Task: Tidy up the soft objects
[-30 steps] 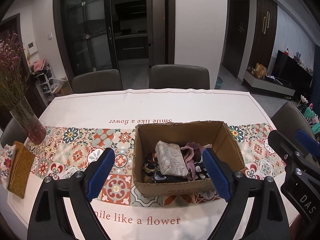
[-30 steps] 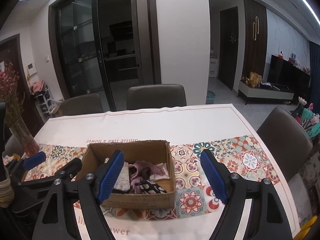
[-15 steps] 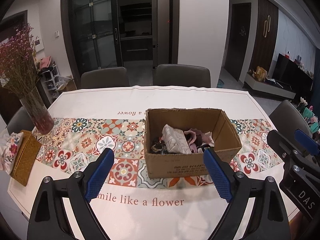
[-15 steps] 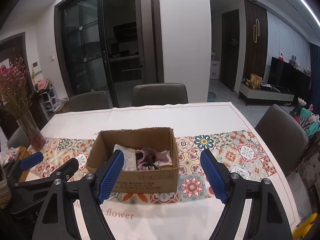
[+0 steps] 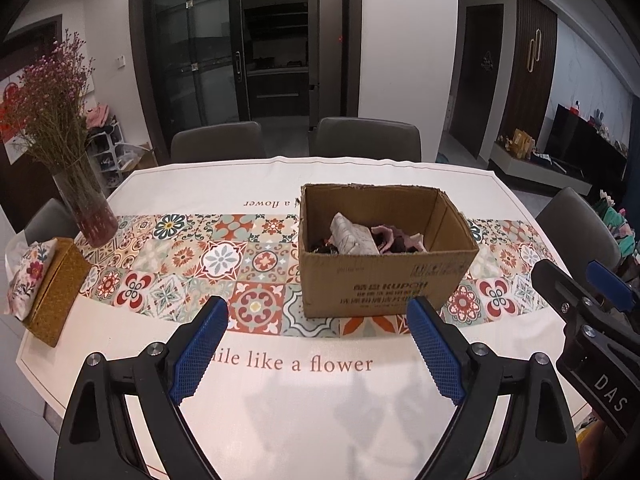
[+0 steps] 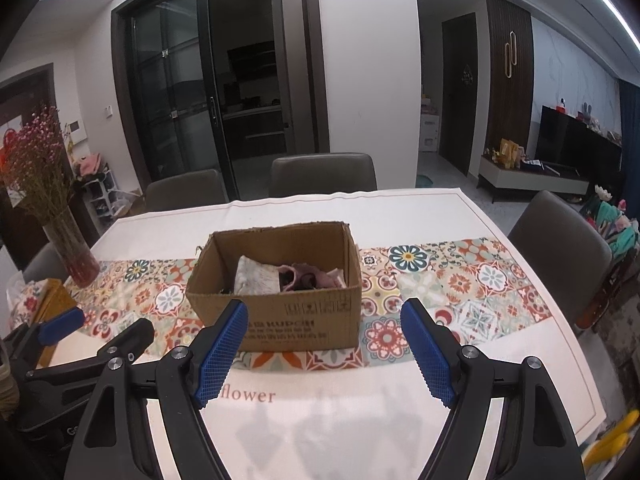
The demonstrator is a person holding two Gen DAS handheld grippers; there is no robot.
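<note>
A brown cardboard box (image 5: pixel 384 288) stands on the patterned table runner; it also shows in the right wrist view (image 6: pixel 280 316). Inside lie soft things: a pale printed cloth bundle (image 5: pixel 352 236), a pink fabric piece (image 5: pixel 386 236) and dark items. The same bundle (image 6: pixel 256 276) and pink piece (image 6: pixel 304 274) show in the right wrist view. My left gripper (image 5: pixel 316 352) is open and empty, above the table's near edge, in front of the box. My right gripper (image 6: pixel 324 352) is open and empty, also short of the box.
A glass vase of dried pink flowers (image 5: pixel 86 204) stands at the left. A woven tissue box (image 5: pixel 52 288) with floral cloth lies at the left edge. Chairs (image 5: pixel 366 140) line the far side and another chair (image 6: pixel 560 248) stands at the right.
Both grippers have pulled back from over the box toward the table's near edge. The box now looks farther away. Both stay open and empty.
</note>
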